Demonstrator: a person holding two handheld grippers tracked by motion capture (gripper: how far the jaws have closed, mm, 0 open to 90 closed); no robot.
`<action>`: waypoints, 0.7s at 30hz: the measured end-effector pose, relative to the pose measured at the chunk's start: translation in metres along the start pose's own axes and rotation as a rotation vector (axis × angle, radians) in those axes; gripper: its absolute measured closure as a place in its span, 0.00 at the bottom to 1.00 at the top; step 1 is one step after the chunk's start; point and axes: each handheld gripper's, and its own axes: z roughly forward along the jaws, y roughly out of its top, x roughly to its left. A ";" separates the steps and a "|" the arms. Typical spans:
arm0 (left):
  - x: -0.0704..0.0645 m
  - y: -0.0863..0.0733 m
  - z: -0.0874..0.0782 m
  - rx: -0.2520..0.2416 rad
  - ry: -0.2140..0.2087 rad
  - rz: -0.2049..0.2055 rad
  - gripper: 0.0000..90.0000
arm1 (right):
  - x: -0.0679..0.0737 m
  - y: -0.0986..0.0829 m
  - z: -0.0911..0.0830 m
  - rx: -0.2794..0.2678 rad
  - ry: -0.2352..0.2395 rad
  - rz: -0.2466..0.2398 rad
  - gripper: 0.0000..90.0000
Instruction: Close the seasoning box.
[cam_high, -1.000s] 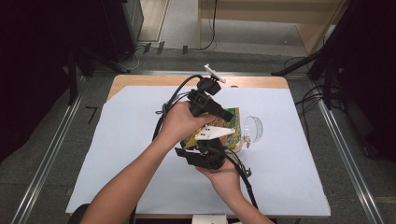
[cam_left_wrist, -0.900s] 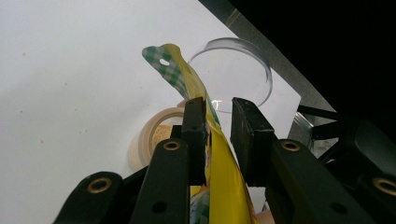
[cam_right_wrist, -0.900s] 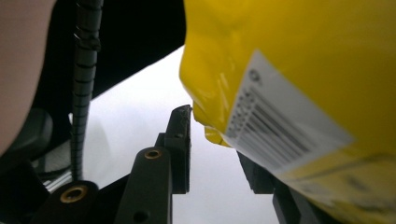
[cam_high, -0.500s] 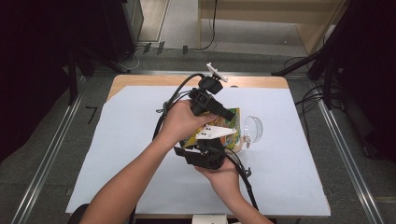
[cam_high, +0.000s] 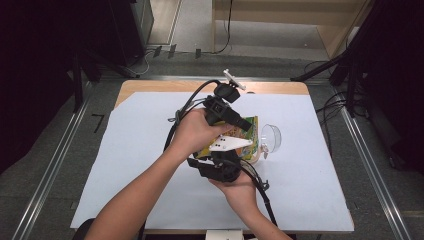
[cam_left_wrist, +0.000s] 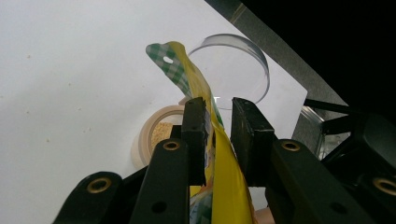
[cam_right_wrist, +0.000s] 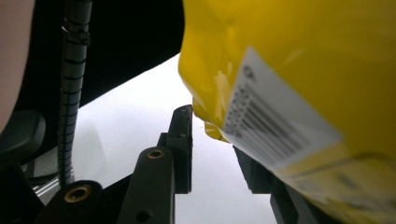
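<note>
We have the crinkly yellow snack packet with the green-checked top (cam_left_wrist: 198, 88) held up over the white-covered tabletop (cam_high: 125, 165), just off centre toward three o'clock in the high view. The left tongs (cam_left_wrist: 218, 135) are clamped on the packet's upper strip — its film runs up between the two black jaws. The right tongs (cam_right_wrist: 212, 149) sit under the packet's lower corner, at about six o'clock of the left ones; their jaws stand apart, the barcode end of the packet hanging over one of them, and we cannot tell whether it is gripped.

Beneath lie a round clear plastic lid (cam_left_wrist: 238, 60) and a small beige cup of crumbly brown filling (cam_left_wrist: 156, 135).

The step looks like opening the packet. To do it well, we should close the right tongs beside the left, then pull apart steadily — holding the mouth above the cup.
</note>
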 end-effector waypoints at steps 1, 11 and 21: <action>0.001 -0.001 0.000 -0.001 -0.005 -0.005 0.84 | 0.000 -0.001 0.000 0.003 0.000 -0.002 0.77; 0.004 -0.008 0.000 0.007 -0.032 -0.021 0.85 | 0.002 -0.006 0.005 0.015 0.006 -0.014 0.76; 0.009 -0.017 -0.003 0.018 -0.070 -0.022 0.86 | 0.003 -0.011 0.009 0.029 0.047 -0.038 0.66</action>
